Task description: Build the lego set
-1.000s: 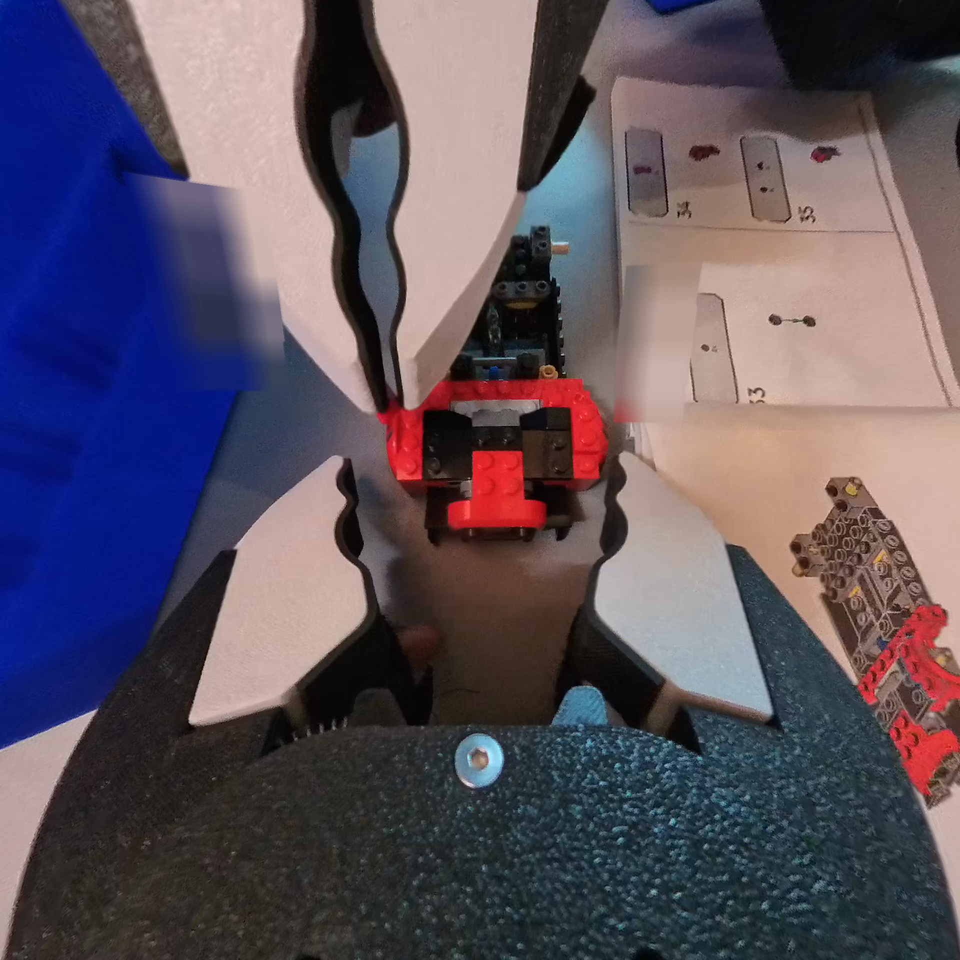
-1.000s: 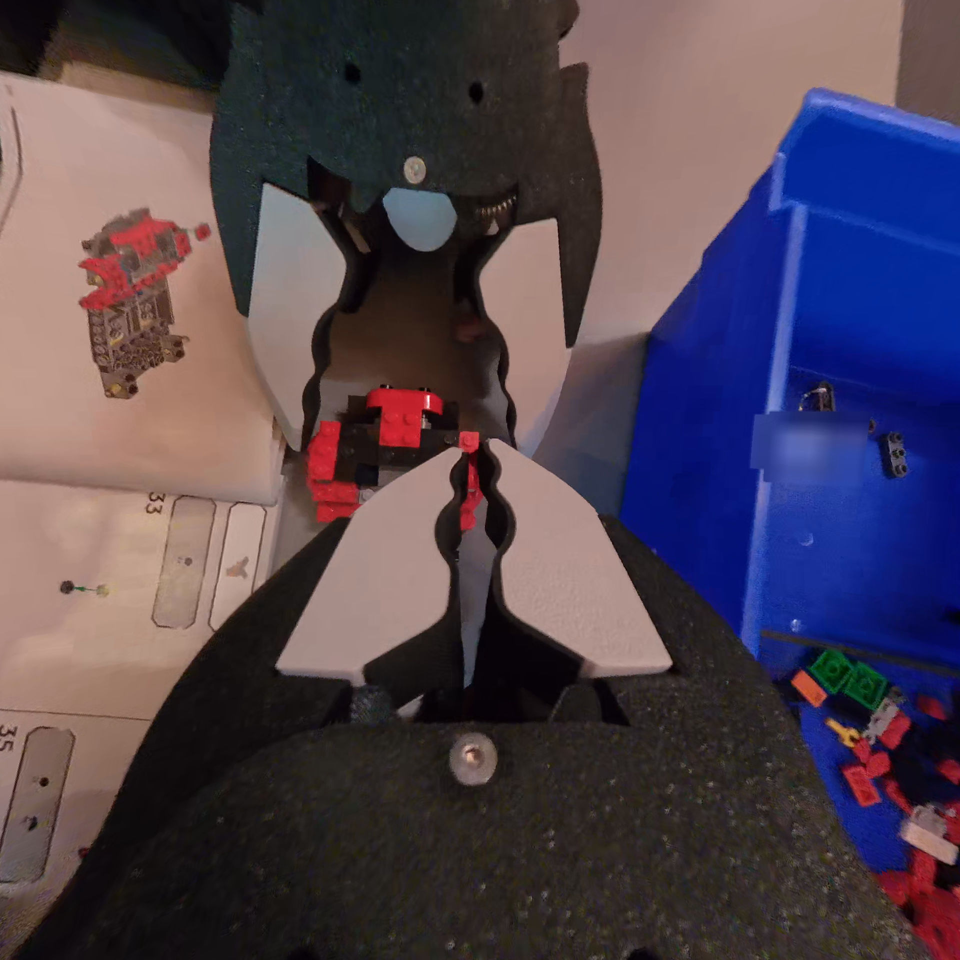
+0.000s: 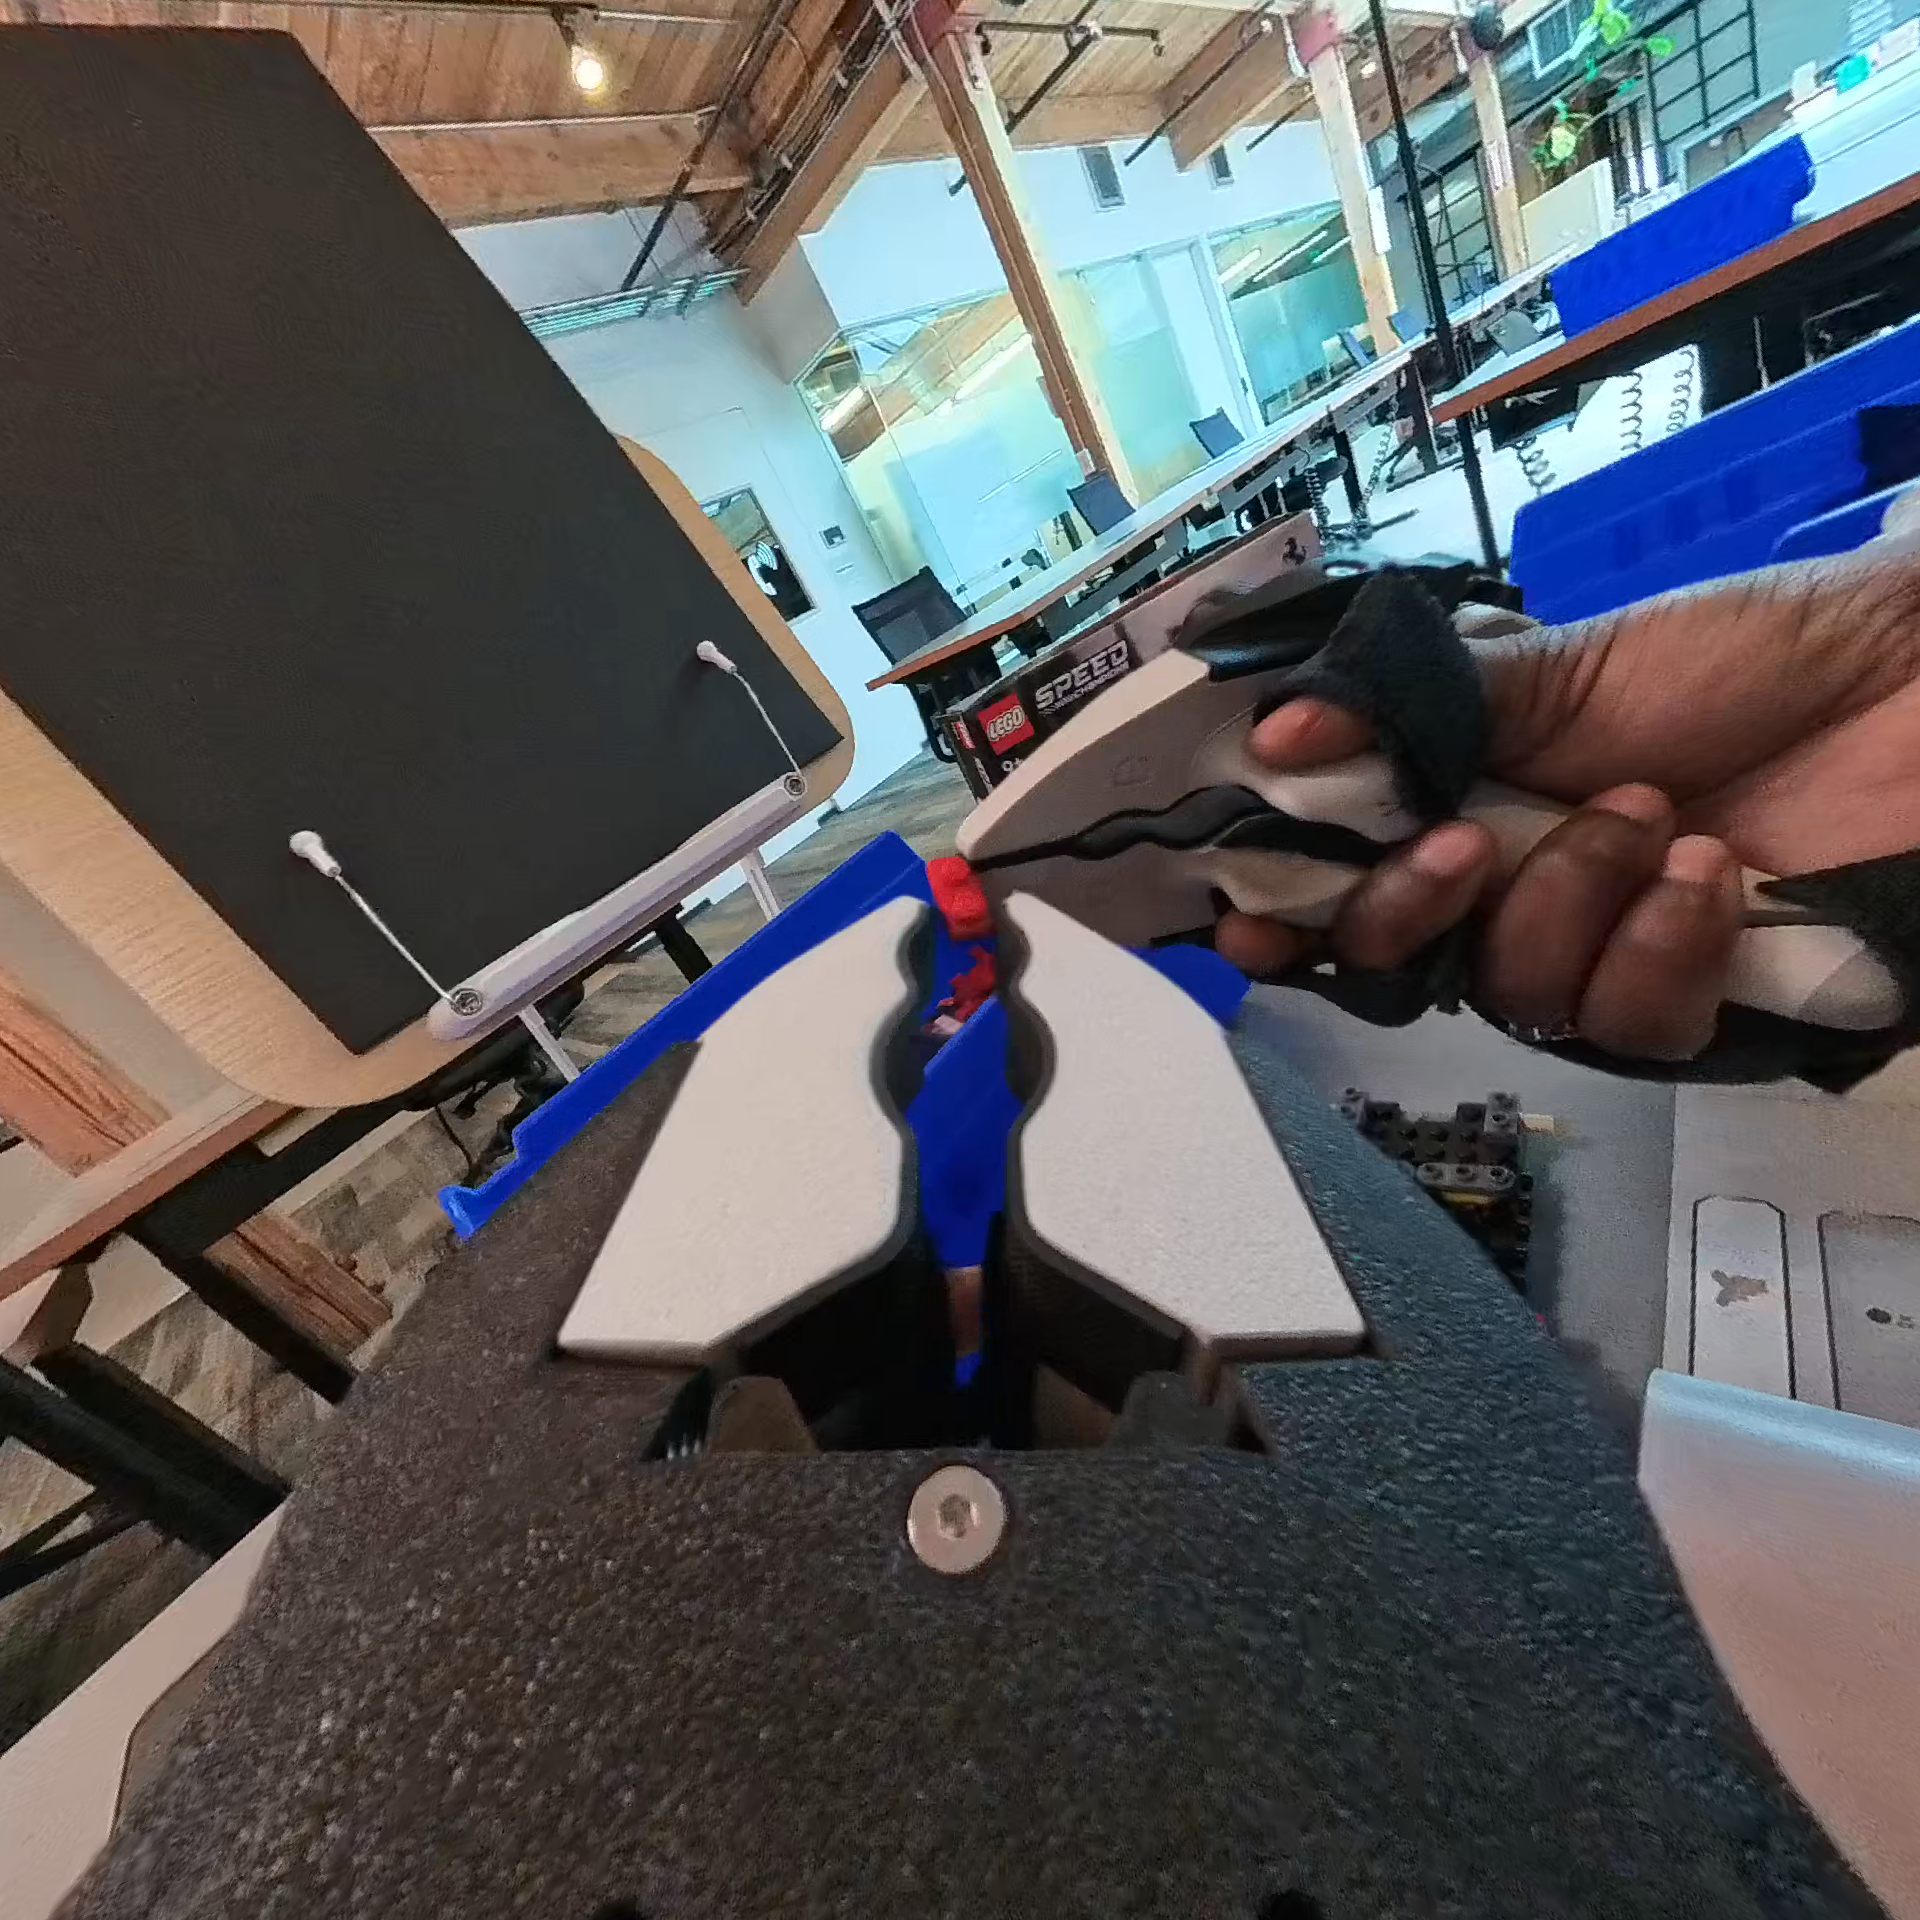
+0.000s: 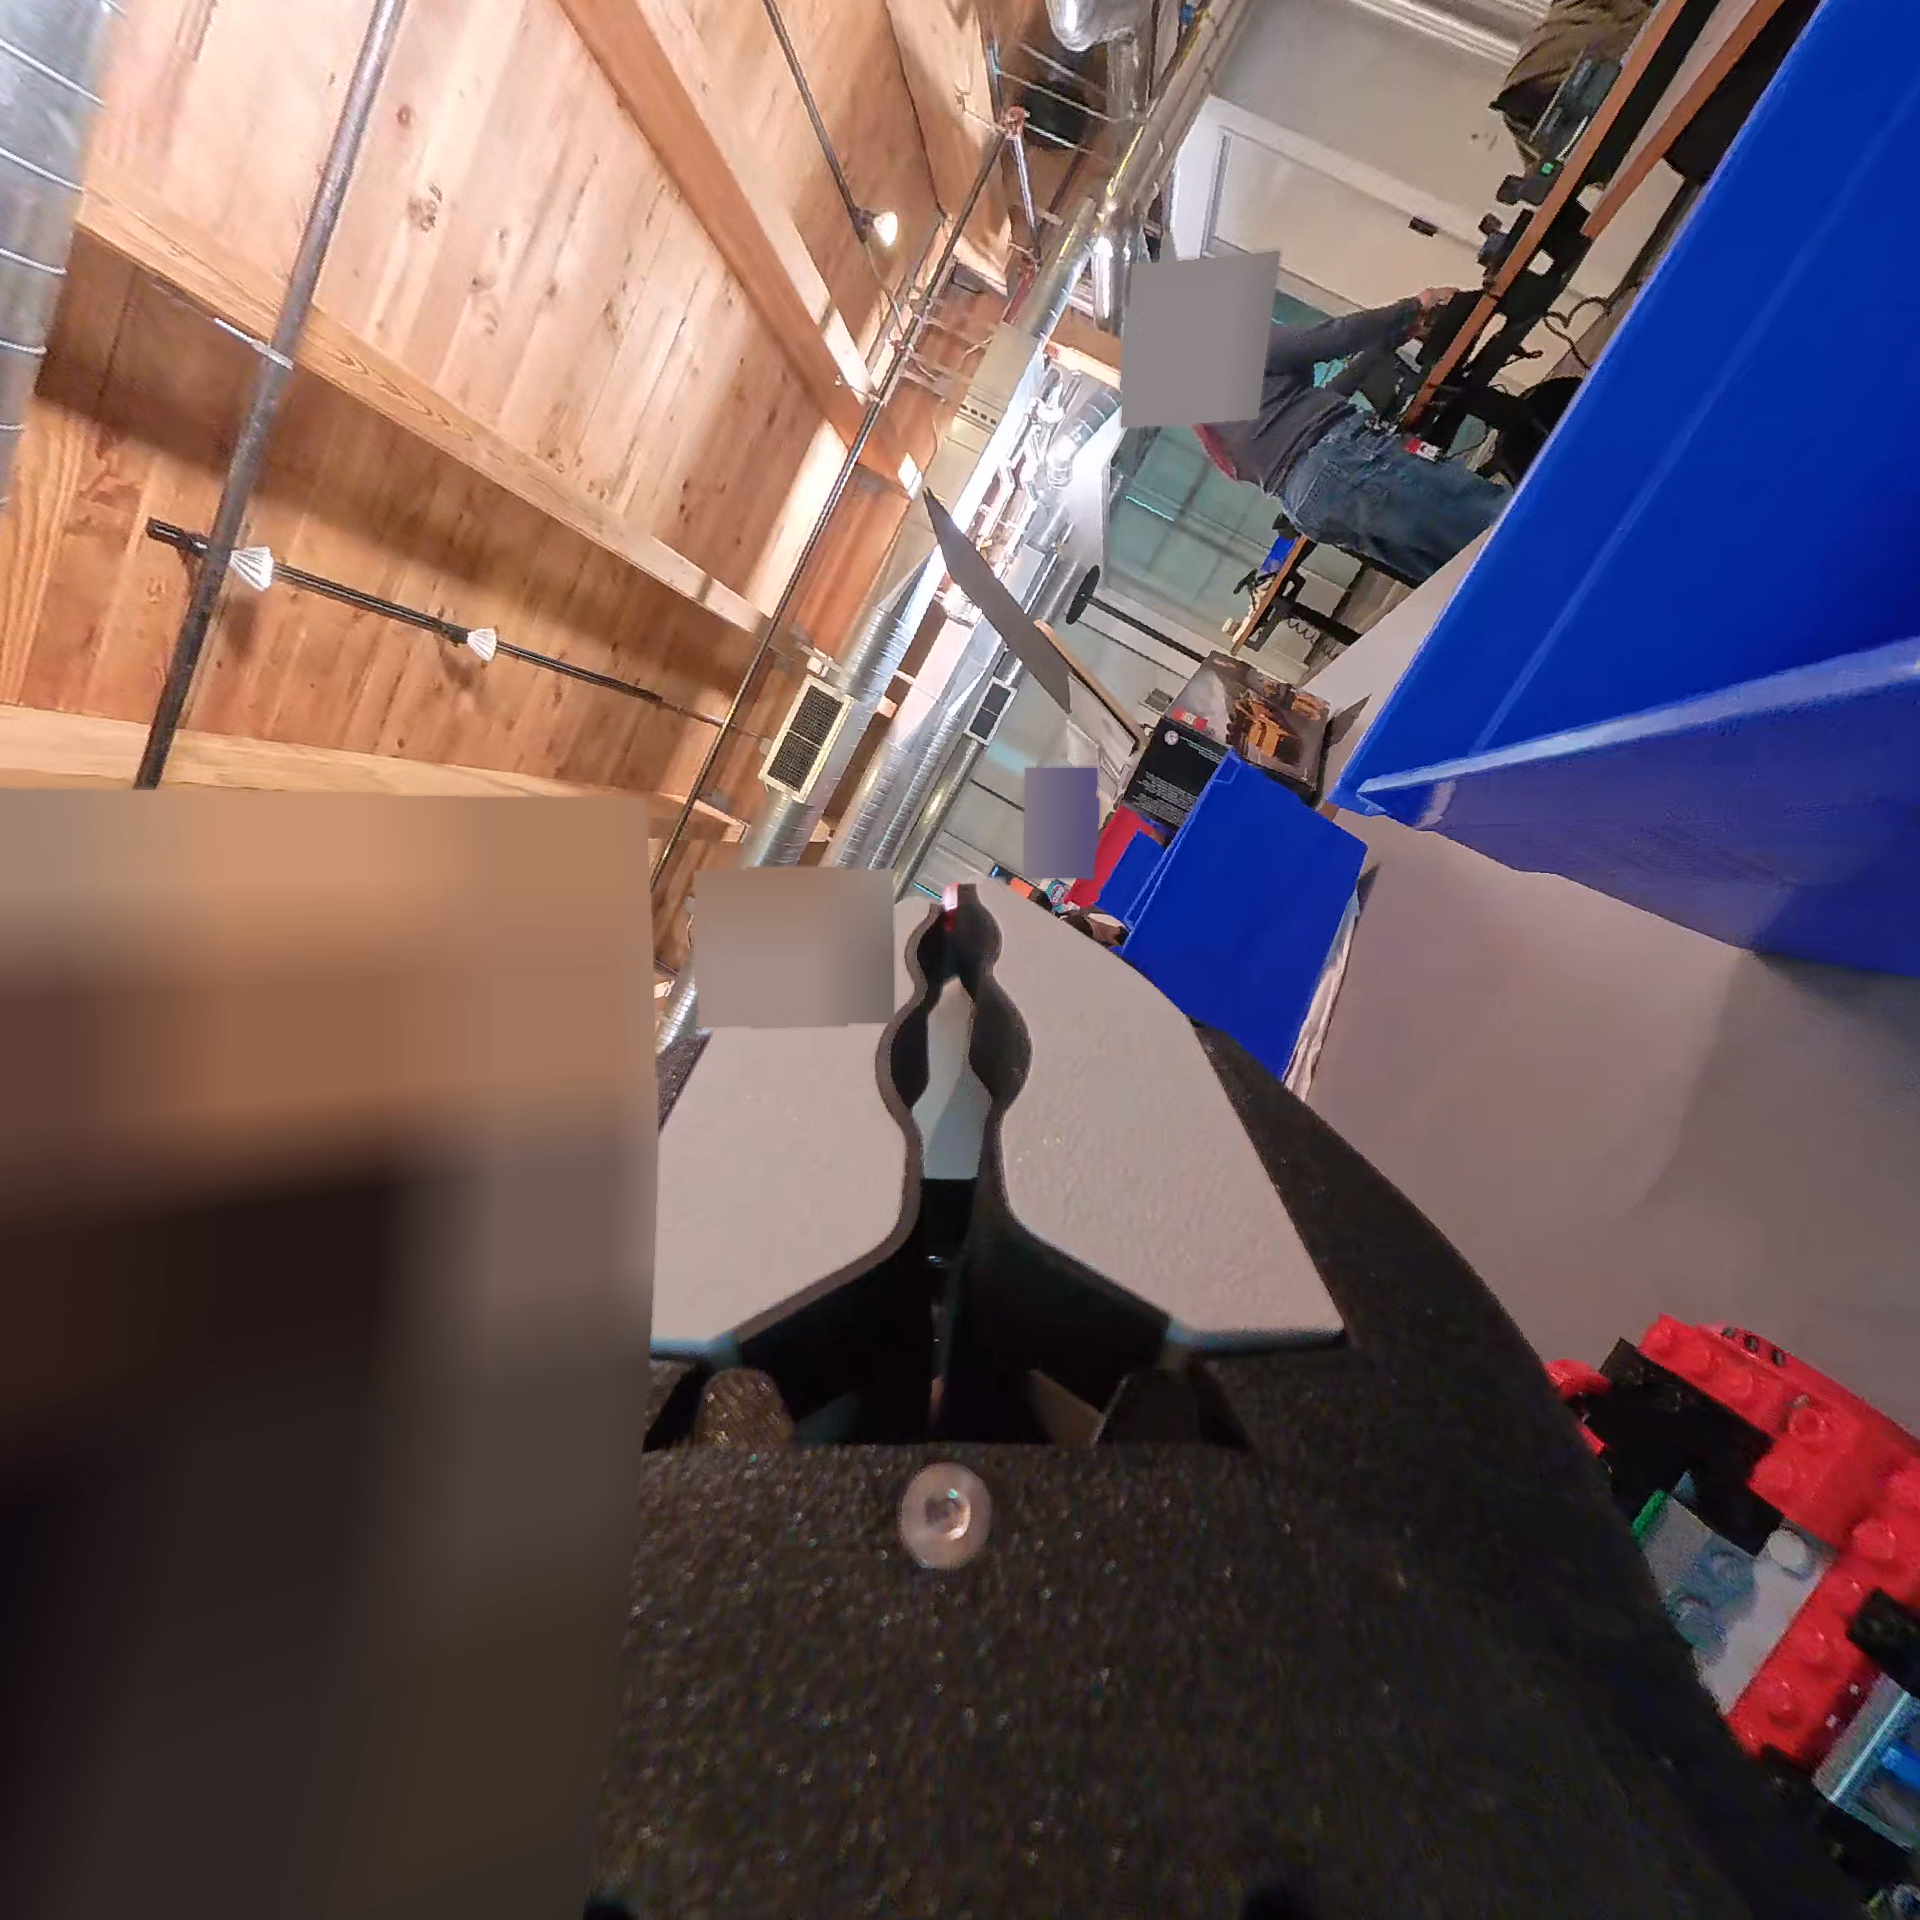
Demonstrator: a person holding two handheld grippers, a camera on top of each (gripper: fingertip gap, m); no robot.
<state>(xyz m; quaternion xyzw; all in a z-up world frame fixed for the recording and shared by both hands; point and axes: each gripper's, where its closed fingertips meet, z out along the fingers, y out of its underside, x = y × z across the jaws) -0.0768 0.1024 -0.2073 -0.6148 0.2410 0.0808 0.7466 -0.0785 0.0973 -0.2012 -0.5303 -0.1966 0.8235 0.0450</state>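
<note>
In the left wrist view, a black felt-faced board with a pale wood rim (image 3: 312,499) leaned at far left, with a rail and two thin wire clips along its lower edge; beside it, the long blue plastic bin (image 3: 727,1013) ran up behind the left tongs (image 3: 961,914), whose grey fingers stood a narrow gap apart with nothing gripped between them; the small red lego brick (image 3: 956,891) sat just above that gap, pinched at the very tip of the right tongs (image 3: 975,854), which came in sideways from the right in a person's hand (image 3: 1621,831) strapped with a black band; the hand and tool blocked part of the black lego set box (image 3: 1039,717) behind them; lower right, a dark grey and black lego chassis (image 3: 1455,1153) lay on the grey surface (image 3: 1600,1143), near the white instruction sheet (image 3: 1787,1288). In the right wrist view, large blurred patches covered the left side; the right tongs (image 4: 954,914) were closed almost to touching, with only a sliver of red visible at the tip; to their right stood blue plastic bins (image 4: 1558,582), and at the lower right corner lay the red and black lego car body (image 4: 1787,1507), well apart from the held brick.
</note>
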